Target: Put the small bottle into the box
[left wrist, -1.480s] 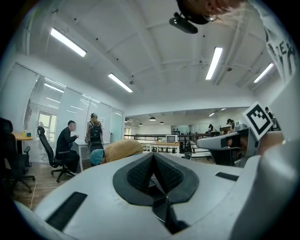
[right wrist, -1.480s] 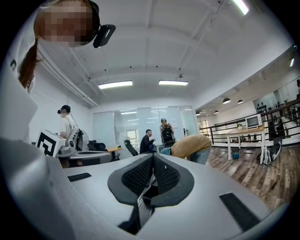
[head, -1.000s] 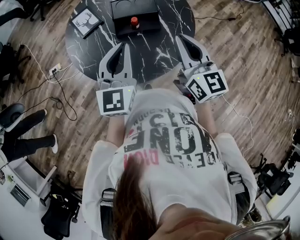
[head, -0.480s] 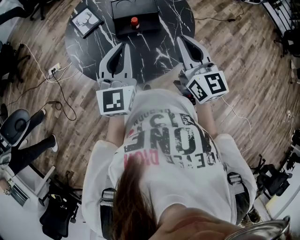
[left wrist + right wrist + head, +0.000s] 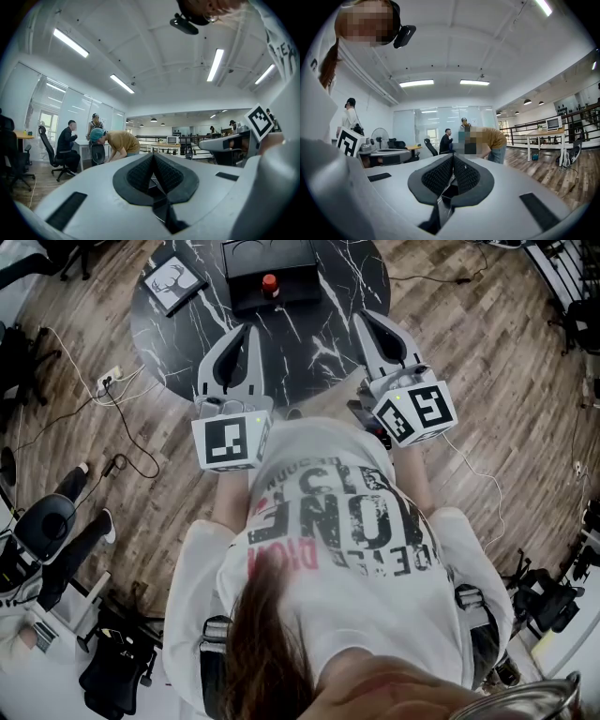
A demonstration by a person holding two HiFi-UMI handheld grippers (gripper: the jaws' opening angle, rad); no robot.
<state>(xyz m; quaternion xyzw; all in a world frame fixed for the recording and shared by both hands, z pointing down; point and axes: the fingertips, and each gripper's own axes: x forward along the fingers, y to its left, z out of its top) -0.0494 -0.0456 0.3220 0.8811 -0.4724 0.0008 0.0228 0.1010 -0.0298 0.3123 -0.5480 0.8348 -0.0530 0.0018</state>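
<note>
Nearest, low centre of the head view: the wearer's white printed shirt (image 5: 337, 521).
- Left hand-held gripper (image 5: 246, 338) just above it, left of centre. It is level and aimed up-frame. Jaws clenched, pads together, nothing between them.
- Right hand-held gripper (image 5: 366, 322), right of centre, likewise clenched and empty, angled slightly toward upper left.
- Both tips reach over the near rim of a round black marble surface (image 5: 178, 343), with a bare veined stretch between the tips and the box.
- Wooden floor (image 5: 487, 352) all round. Power strip (image 5: 111, 378) and looping cable (image 5: 131, 446) at left. A person's legs (image 5: 80, 526) beside an office chair (image 5: 42, 521) at lower left.
- Black box (image 5: 281, 259) at top centre.
- Small bottle (image 5: 270, 283) on the box's near half, well apart from both grippers. Only its red cap shows, facing the camera, so it stands upright with its long axis vertical. Cannot tell whether it sits in a recess.
- Framed deer picture (image 5: 173, 282) at upper left, lying flat and turned diagonally.
</note>
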